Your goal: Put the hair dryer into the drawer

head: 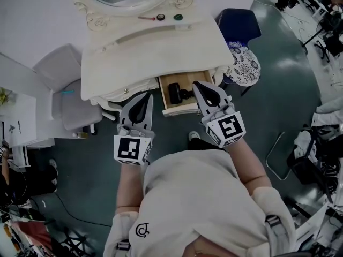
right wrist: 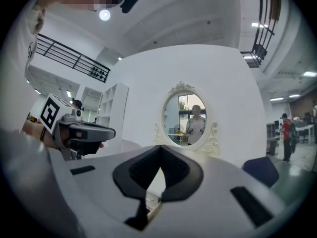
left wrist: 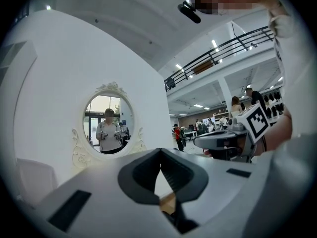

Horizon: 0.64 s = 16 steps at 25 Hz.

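Note:
The black hair dryer point(head: 176, 93) lies inside the open wooden drawer point(head: 167, 109) at the front right of the cream dressing table point(head: 150, 47). Both grippers are held level in front of the table, above the drawer's height. My left gripper point(head: 143, 96) is shut and empty, in front of the table's edge to the left of the drawer. My right gripper point(head: 197, 84) is shut and empty too, and in the head view its tips overlap the drawer's right side. In the left gripper view the jaws point(left wrist: 159, 151) meet at the tips. The right gripper view shows the same point(right wrist: 160, 148).
An oval mirror point(right wrist: 190, 118) stands on the table against the white wall. A grey chair point(head: 69, 90) is at the left. A blue chair point(head: 238, 25) and a patterned cushion point(head: 244, 66) are at the right. Small round items point(head: 169, 17) sit on the tabletop.

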Tool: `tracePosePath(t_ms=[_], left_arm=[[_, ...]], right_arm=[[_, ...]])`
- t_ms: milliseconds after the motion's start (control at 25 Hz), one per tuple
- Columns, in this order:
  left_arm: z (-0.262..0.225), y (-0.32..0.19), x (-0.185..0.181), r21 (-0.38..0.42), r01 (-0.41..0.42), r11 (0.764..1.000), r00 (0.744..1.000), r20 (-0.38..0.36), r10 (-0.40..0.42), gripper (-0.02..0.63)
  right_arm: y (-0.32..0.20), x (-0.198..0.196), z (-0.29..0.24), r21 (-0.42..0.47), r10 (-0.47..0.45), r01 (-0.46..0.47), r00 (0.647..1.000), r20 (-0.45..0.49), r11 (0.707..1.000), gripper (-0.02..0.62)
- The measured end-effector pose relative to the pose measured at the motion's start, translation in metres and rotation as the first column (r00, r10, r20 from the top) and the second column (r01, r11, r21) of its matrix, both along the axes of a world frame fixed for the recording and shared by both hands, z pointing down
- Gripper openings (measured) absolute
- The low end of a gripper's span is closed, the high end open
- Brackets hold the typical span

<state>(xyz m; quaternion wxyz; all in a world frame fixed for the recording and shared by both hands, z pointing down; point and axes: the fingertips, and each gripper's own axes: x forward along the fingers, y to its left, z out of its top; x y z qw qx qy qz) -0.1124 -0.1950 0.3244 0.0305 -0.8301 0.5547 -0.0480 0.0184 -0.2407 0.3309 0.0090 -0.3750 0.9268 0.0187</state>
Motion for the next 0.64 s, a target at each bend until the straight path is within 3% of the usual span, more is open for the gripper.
tracePosePath(t_ms=[200, 400, 640], left_arm=[[-0.001, -0.002, -0.002, 0.007, 0.010, 1.000, 1.000, 0.001, -0.010, 0.012], [0.000, -0.005, -0.003, 0.003, 0.020, 1.000, 1.000, 0.000, -0.020, 0.012], [-0.006, -0.012, -0.010, 0.016, 0.033, 0.999, 0.999, -0.018, -0.033, 0.012]], right_arm=[[-0.002, -0.001, 0.005, -0.028, -0.009, 0.009, 1.000, -0.002, 1.000, 0.004], [0.000, -0.006, -0.004, 0.007, -0.022, 0.022, 1.000, -0.018, 1.000, 0.003], [-0.002, -0.010, -0.010, -0.017, -0.030, 0.030, 0.999, 0.019, 0.999, 0.003]])
